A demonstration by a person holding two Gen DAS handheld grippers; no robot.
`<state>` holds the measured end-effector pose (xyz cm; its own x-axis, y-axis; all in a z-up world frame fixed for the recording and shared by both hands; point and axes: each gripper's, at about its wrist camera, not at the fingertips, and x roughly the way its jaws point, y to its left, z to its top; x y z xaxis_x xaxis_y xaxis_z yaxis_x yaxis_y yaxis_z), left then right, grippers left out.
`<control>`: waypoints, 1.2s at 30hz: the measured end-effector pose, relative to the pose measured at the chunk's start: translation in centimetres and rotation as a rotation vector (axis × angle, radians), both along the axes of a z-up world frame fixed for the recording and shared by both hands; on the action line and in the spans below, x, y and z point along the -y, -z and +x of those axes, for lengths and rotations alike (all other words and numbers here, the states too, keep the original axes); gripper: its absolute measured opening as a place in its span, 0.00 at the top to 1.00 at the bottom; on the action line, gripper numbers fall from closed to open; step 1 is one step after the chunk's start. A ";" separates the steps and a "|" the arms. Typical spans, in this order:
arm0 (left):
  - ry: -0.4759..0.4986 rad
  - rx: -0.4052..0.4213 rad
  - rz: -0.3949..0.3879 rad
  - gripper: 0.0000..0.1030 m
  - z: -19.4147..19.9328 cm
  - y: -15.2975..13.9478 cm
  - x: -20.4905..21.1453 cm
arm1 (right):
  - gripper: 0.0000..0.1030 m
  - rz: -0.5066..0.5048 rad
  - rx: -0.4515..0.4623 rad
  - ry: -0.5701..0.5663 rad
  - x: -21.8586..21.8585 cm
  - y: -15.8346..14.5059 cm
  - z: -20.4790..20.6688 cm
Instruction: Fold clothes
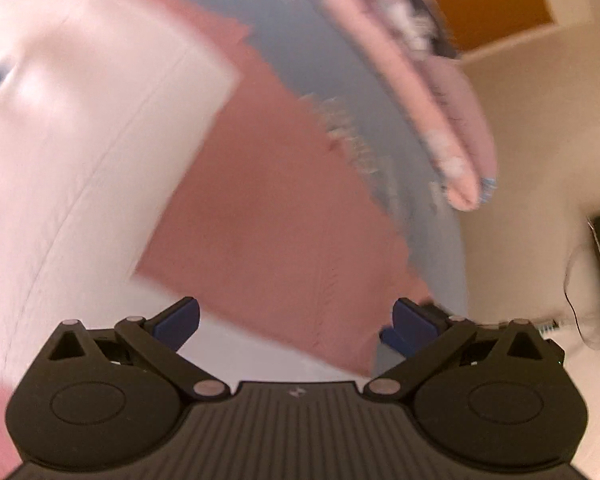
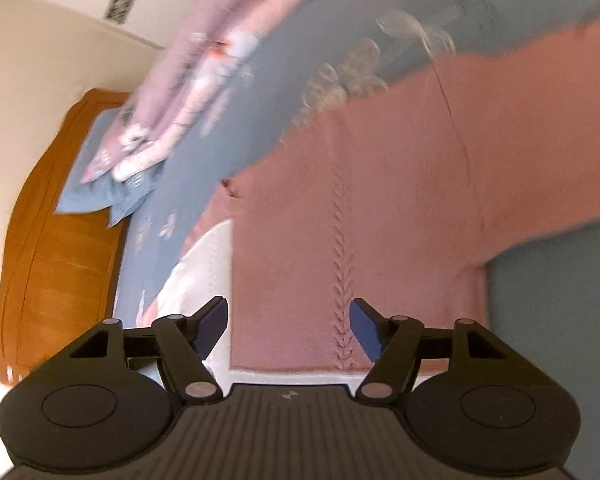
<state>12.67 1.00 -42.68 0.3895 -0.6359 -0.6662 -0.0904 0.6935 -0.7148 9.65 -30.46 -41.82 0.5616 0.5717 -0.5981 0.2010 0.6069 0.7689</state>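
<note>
Pink knit sweater point(image 2: 360, 208) flat on blue bedspread point(image 2: 228, 128); left gripper point(image 1: 296, 324) and right gripper point(image 2: 288, 328) spread, empty. Approach stage; next, pinch an edge.

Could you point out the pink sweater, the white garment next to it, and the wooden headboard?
pink sweater point(image 2: 380, 184): right wrist view, on its knitted front.
white garment point(image 1: 80, 140): left wrist view, on its flat middle.
wooden headboard point(image 2: 56, 248): right wrist view, on its orange panel.
</note>
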 end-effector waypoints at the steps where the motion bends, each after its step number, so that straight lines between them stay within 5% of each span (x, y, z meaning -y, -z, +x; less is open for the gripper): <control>1: -0.014 -0.029 -0.007 0.01 -0.5 0.8 -0.3 | 0.30 -0.008 -0.019 0.012 -0.4 0.8 0.2; 5: -0.027 -0.104 -0.030 0.01 -2.7 3.3 -1.9 | 0.30 -0.039 -0.105 0.064 -1.0 3.4 -1.2; 12: -0.032 -0.143 -0.087 0.01 -5.5 4.0 -5.6 | 0.30 -0.050 -0.171 0.177 1.0 2.7 -9.0; 16: 0.040 -0.173 -0.022 0.01 -5.7 2.7 -6.2 | 0.30 -0.090 -0.194 0.201 -0.5 1.0 -11.2; 21: 0.167 -0.154 -0.023 0.01 -6.1 0.7 -5.9 | 0.29 -0.233 -0.160 0.061 -5.3 0.0 -11.5; 24: 0.221 -0.164 -0.016 0.01 -6.8 1.0 -5.7 | 0.29 -0.283 -0.237 0.087 -4.7 1.3 -12.8; 28: 0.245 -0.227 0.045 0.01 -8.2 3.0 -5.4 | 0.32 -0.221 -0.244 0.131 -3.2 1.6 -15.2; 31: 0.206 -0.230 0.019 0.01 -9.3 2.9 -6.0 | 0.30 -0.223 -0.245 0.121 -3.9 0.7 -15.5; 36: 0.149 -0.285 0.012 0.01 -11.3 2.7 -7.2 | 0.28 -0.150 -0.128 0.059 -7.4 -0.3 -12.1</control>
<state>1.42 8.16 -45.35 0.0889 -0.6633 -0.7431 -0.1824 0.7226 -0.6668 -2.43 -23.09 -41.49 0.5055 0.4396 -0.7425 0.3297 0.6968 0.6370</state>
